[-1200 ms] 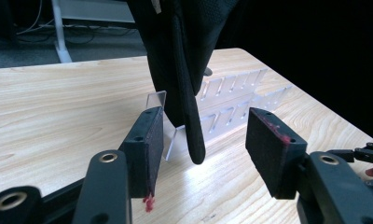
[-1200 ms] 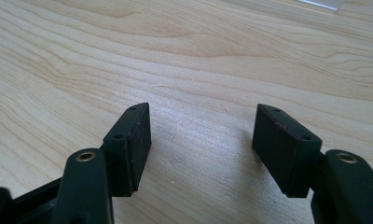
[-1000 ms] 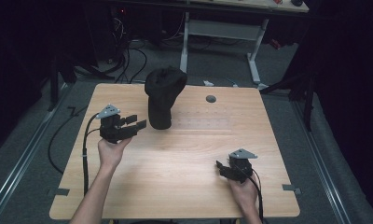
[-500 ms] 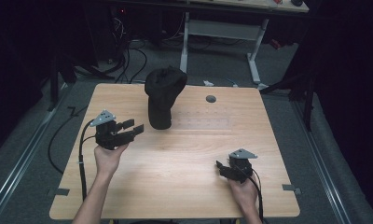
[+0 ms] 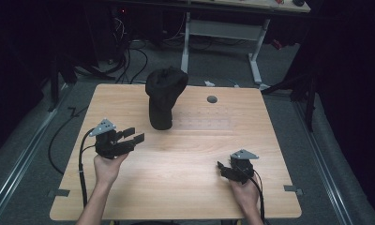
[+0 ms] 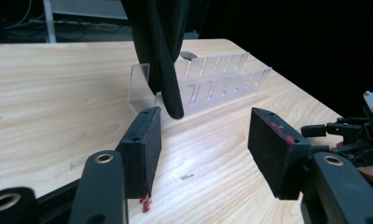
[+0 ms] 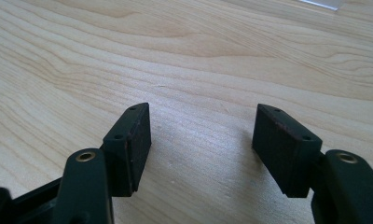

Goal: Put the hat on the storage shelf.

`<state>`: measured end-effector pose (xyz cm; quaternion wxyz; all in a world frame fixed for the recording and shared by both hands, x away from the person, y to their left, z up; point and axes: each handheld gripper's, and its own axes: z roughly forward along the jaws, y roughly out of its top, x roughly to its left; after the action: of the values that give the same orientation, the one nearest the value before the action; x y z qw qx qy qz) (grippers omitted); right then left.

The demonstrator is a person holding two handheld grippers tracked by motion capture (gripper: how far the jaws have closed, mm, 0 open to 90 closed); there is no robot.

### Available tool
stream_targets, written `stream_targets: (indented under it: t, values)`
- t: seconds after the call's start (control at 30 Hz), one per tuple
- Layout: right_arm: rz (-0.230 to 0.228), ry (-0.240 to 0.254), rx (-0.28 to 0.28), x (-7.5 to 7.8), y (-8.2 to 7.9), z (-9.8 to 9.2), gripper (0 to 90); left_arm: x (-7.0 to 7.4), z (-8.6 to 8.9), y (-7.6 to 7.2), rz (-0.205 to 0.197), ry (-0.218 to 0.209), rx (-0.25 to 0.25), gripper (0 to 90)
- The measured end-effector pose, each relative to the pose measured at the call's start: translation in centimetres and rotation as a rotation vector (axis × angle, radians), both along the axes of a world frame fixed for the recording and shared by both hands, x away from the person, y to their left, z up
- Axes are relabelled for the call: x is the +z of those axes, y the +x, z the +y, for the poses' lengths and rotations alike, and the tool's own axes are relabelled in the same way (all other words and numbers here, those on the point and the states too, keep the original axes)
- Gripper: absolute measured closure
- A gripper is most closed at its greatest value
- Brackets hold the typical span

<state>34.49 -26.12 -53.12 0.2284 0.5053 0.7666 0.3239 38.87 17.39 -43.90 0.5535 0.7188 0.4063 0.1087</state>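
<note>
Left gripper (image 5: pixel 135 136) jaws apart, empty, near black cloth item (image 5: pixel 163 96), maybe a cap; right gripper (image 5: pixel 221 167) apart, empty

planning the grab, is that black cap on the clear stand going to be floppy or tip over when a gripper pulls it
Probably floppy: the black cap looks like soft cloth, hanging in folds over the clear stand. Likely light, so a pull may drag it off easily. The stand seems thin, and the cap sits tall on one end, so a sideways tug could tip or slide it. The left gripper is open and not touching it.
</note>
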Motion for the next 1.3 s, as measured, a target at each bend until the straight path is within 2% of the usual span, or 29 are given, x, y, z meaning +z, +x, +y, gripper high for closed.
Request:
stream_targets:
  t: [0.17,0.3,0.6,0.87,1.3]
  values:
    - [0.001,0.001,-0.002,0.0,0.0,0.0,37.1,-0.8,0.1,-0.5,0.011,-0.014,0.006,43.8]
    - [0.001,0.001,-0.001,0.0,0.0,0.0,37.1,-1.3,-0.1,-0.6,0.021,0.006,-0.003,43.1]
    - [0.000,0.000,-0.001,0.0,0.0,0.0,37.2,-2.8,-0.4,-1.2,0.046,0.023,-0.004,42.7]
    - [0.000,0.000,-0.001,0.0,0.0,0.0,37.1,-4.4,-1.1,-1.6,0.072,0.055,-0.016,42.7]
    - [0.000,0.000,-0.001,0.0,0.0,0.0,37.2,-6.3,-1.8,-2.0,0.106,0.123,-0.009,42.3]
